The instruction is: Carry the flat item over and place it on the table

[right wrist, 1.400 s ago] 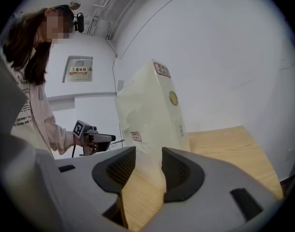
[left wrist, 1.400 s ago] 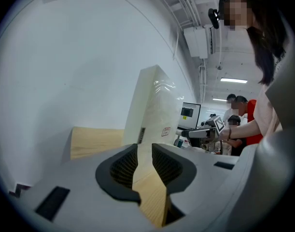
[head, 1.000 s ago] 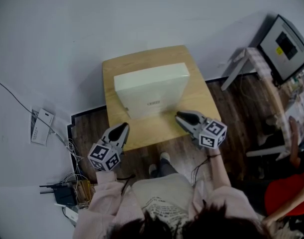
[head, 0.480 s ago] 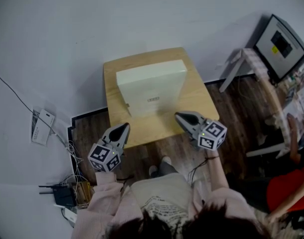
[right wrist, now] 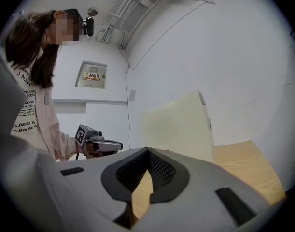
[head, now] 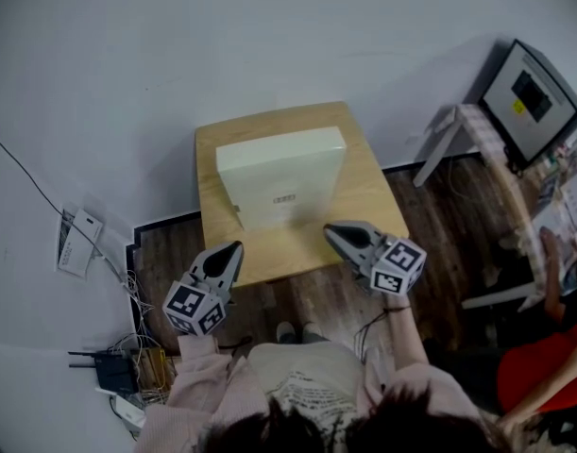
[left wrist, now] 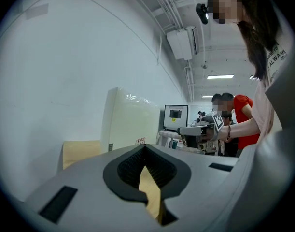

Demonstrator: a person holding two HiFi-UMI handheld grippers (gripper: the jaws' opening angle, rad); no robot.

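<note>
A flat cream-white box [head: 280, 177] lies on the small wooden table [head: 364, 206], toward its far side, with a small label on its near face. My left gripper [head: 233, 249] sits at the table's near left edge, shut and empty, short of the box. Across from it my right gripper [head: 331, 229] is over the near right part of the table, also shut with nothing held. In the left gripper view the box [left wrist: 130, 122] stands ahead beyond the closed jaws, and the right gripper [left wrist: 186, 130] shows beyond it. In the right gripper view the box [right wrist: 178, 127] is ahead and the left gripper [right wrist: 113, 146] beside it.
A grey wall runs behind the table. A monitor [head: 532, 98] stands on a side table [head: 458, 125] at the right. A router and cables [head: 113, 371] lie on the dark wood floor at the left. Another person in red [head: 543, 371] is at the lower right.
Both grippers have pulled slightly back from the box toward me, their jaws closing fully. The box rests on the table as before.
</note>
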